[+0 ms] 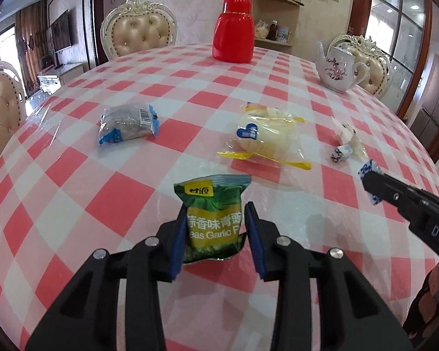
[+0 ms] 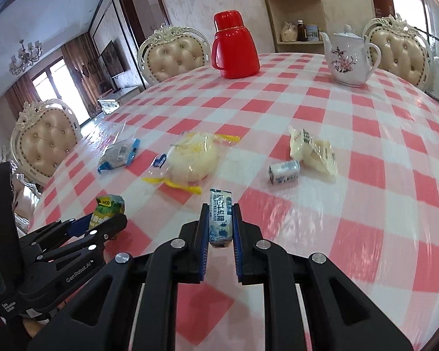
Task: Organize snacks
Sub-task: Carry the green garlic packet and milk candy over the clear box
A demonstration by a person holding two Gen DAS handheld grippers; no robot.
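Checked in red and white under a clear cover, the round surface (image 1: 125, 210) is ringed by padded chairs (image 2: 175, 58), with a red flask (image 1: 233, 30) and a flowered teapot (image 1: 338, 68) kept at its far side, away from the snacks. Both grippers are loaded, apparently so that two snacks can be gathered at once. The left gripper (image 1: 216, 228) is seen with its jaws part-closed around the green pea packet (image 1: 213, 216), which is pinched at its sides between the blue pads (image 1: 178, 242) and stands upright with its top seam beyond the tips. The right gripper (image 2: 221, 225) is pressed tight on a slim milk candy (image 2: 220, 219), gripped along its length with its far end jutting out past the jaws. Loose on the surface ahead are left a grey packet (image 1: 128, 122), a wrapped bun (image 1: 266, 134), a crumpled clear wrapper (image 2: 313, 152) and a second small candy (image 2: 284, 172) just beside it, all well apart from both sets of jaws.
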